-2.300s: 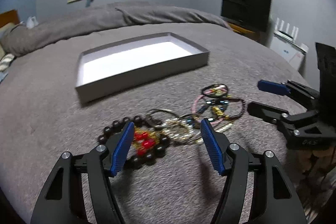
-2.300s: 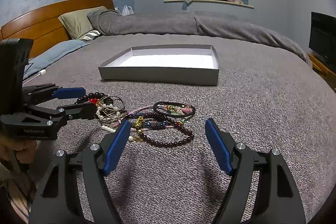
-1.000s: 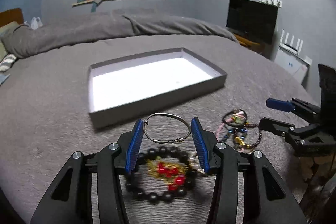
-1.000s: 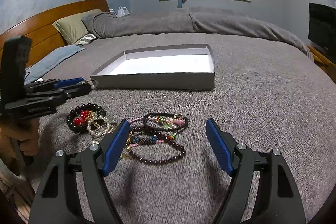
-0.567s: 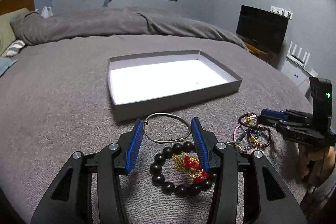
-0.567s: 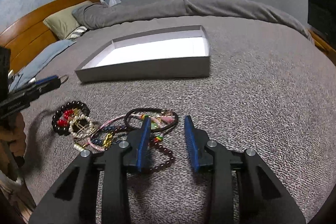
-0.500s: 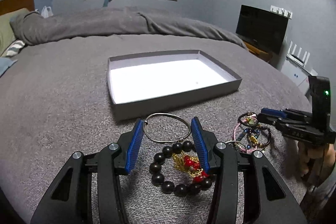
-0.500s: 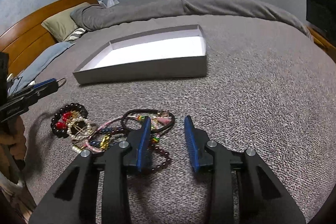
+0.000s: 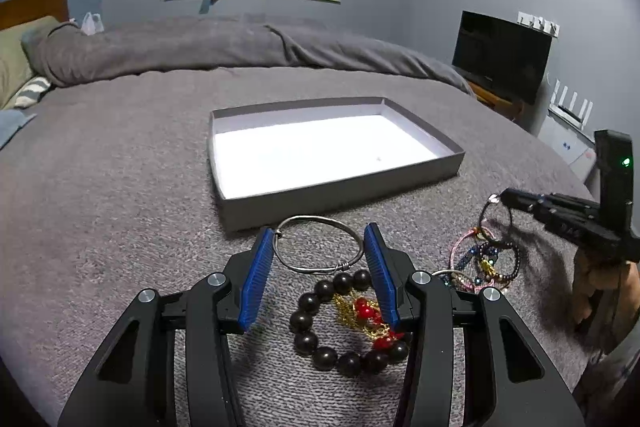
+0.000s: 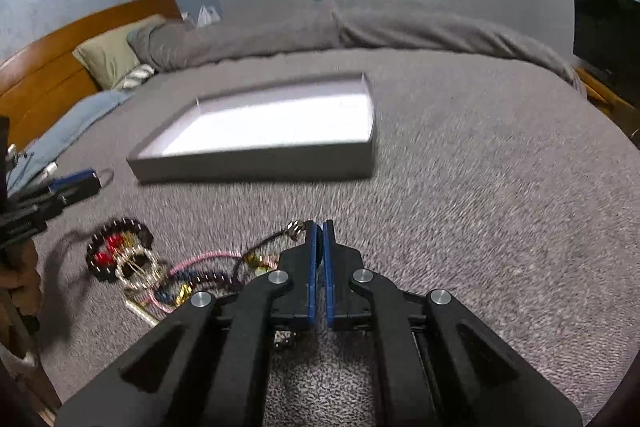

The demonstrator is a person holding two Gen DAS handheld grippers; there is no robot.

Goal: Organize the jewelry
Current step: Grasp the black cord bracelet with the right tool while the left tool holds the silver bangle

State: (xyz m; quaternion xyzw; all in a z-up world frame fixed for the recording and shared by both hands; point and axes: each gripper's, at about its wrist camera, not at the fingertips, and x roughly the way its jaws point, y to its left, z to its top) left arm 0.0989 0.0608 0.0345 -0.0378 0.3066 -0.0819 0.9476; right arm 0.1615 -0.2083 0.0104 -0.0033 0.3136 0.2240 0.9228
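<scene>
**Both grippers loaded, tray comes next**

The left gripper (image 9: 319, 269) has its fingers about half open, clamped across a thin silver bangle (image 9: 319, 245), one blue pad on each side of the hoop. The hoop lies roughly flat and pokes out forward past the fingertips, toward the near wall of the grey tray (image 9: 340, 197), which sits empty on the bed (image 9: 100, 195).

The right gripper (image 10: 319, 231) has just been closing and its fingers are now pinched fully together. In the left wrist view they seem to have the top of a thin dark bracelet (image 9: 496, 217), which hangs down as a loop above the tangled pile (image 9: 482, 261). Its own view is blurry, so I can't swear the pinch is solid.

The chunky black bead bracelet (image 9: 344, 323) with the red and gold charm is loose on the bed under the left gripper.

To do this step well, I'd lift the right one slowly so the loop clears the pink cord and beads without dragging them. Then I'd carry the bangle level over the tray's near wall and open the fingers low so it doesn't bounce out.
</scene>
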